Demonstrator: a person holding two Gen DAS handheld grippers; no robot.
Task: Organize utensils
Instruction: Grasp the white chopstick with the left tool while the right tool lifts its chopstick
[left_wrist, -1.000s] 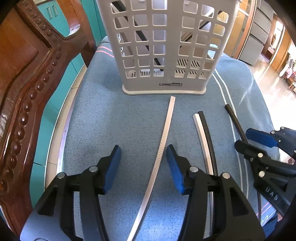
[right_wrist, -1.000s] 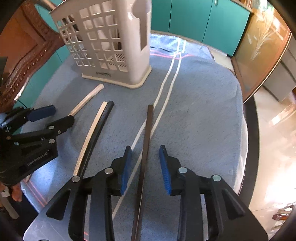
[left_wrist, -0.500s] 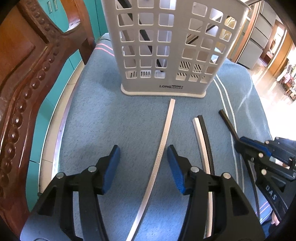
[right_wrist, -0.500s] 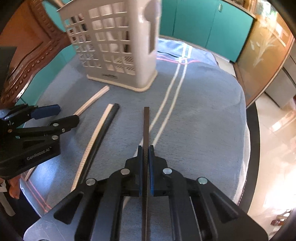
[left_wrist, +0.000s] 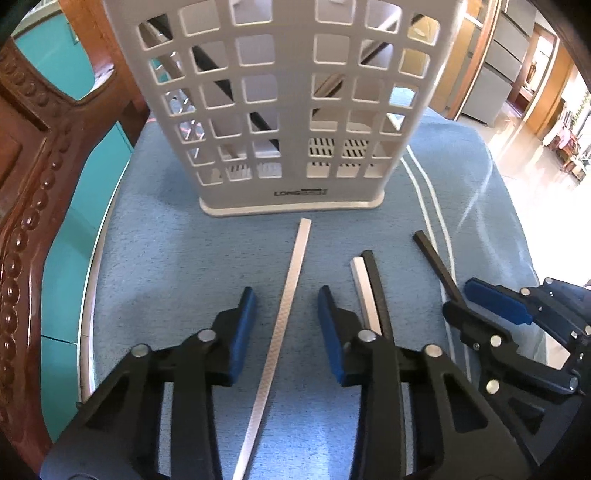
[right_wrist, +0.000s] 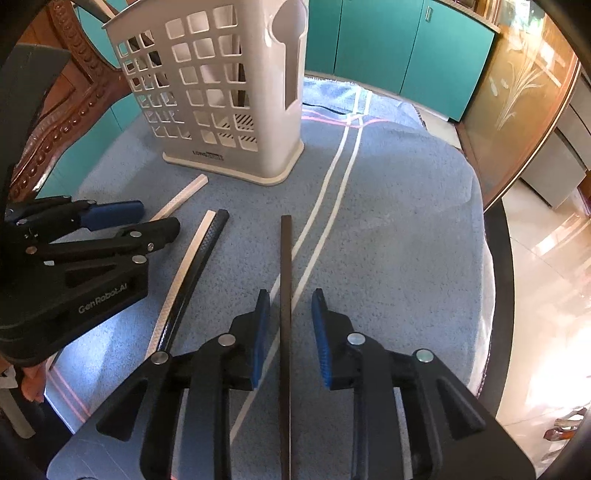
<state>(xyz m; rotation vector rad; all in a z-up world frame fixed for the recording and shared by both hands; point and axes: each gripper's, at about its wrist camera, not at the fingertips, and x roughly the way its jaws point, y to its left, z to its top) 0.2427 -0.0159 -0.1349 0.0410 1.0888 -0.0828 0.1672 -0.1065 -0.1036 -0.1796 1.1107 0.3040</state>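
Chopsticks (right_wrist: 285, 280) between open jaws, table edge (right_wrist: 496, 236) right

A tall white plastic lattice utensil holder (left_wrist: 280, 110) stands upright on the blue cloth, with dark and pale sticks leaning inside it. In front of it four long chopsticks lie flat: a silvery-white textured one (left_wrist: 284, 310) nearest its base, a white one (left_wrist: 364, 291) touching a black one (left_wrist: 376, 284) side by side, and a dark brown square one (right_wrist: 285, 295) apart to their right.
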